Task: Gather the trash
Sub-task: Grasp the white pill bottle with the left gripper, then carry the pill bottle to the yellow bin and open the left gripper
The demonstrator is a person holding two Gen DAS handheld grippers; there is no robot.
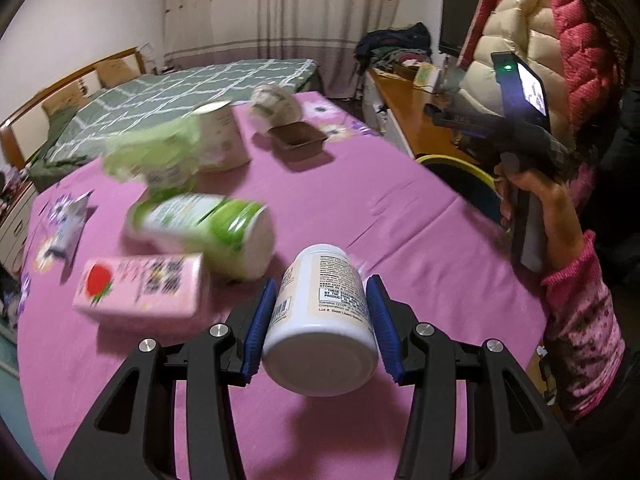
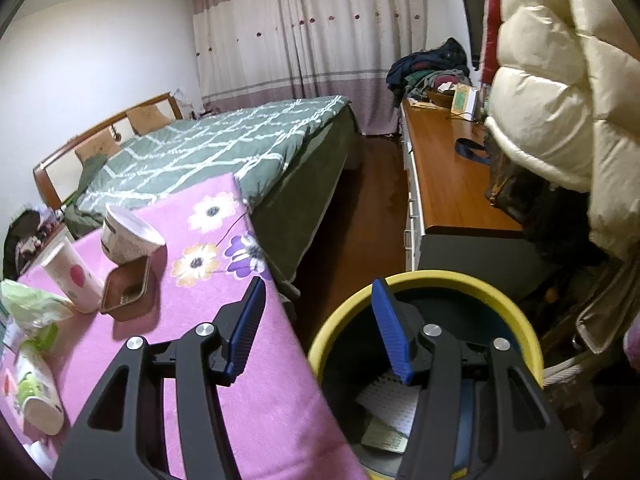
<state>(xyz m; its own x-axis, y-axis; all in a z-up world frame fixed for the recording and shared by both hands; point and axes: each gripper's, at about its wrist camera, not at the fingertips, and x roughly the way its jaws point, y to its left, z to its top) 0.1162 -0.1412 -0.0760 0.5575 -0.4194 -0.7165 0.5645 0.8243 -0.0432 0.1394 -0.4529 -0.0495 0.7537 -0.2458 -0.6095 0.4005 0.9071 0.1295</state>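
Note:
My left gripper (image 1: 322,284) is shut on a white pill bottle (image 1: 324,320), which lies on its side between the blue pads, base toward the camera, lifted above the pink tablecloth (image 1: 380,208). Left of it lie a pink carton (image 1: 144,288), a green-and-white cup on its side (image 1: 216,232) and a crumpled green wrapper (image 1: 156,156). Farther back stand a paper cup (image 1: 220,136), a brown tray (image 1: 298,140) and an upturned bowl (image 1: 276,106). My right gripper (image 2: 318,282) is open and empty, above the table's corner and the yellow-rimmed bin (image 2: 440,278), which holds paper scraps.
The bin (image 1: 460,162) stands on the floor off the table's right edge. A person's hand (image 1: 536,192) holds the right gripper's handle there. A bed (image 2: 224,144) lies behind the table, a wooden desk (image 2: 444,176) runs along the right, and puffy jackets (image 2: 552,92) hang over it.

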